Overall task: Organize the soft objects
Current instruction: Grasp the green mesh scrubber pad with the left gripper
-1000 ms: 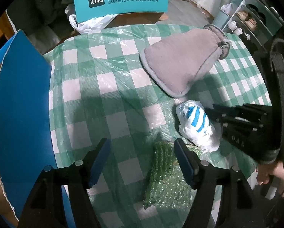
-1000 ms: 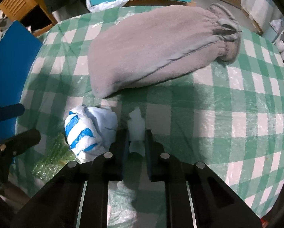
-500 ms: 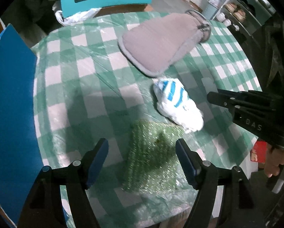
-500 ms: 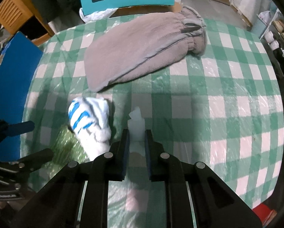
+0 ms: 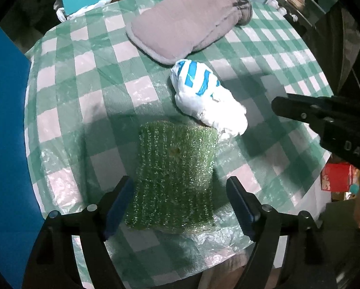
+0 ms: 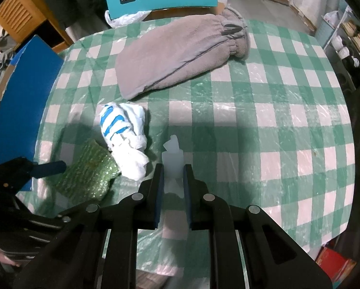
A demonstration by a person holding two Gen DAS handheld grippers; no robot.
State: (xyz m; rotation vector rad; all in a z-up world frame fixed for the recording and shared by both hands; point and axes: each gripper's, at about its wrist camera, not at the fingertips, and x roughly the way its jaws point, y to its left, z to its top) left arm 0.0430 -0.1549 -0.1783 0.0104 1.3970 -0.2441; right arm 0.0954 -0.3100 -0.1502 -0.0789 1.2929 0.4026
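Green sponge [image 5: 175, 175] near the table edge [image 5: 230, 252] sits between the opening left gripper [image 5: 180, 202]; right gripper [image 6: 172, 180] pinches white scrap [image 6: 172, 161].

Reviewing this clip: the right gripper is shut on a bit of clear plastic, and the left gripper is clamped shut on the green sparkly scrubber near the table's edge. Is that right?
Not quite. The left gripper is not clamped: its jaws are opening and stand wide on either side of the green sparkly scrubber, the pads off it, as the left wrist view shows. The rest holds: the right gripper is shut on the clear plastic.
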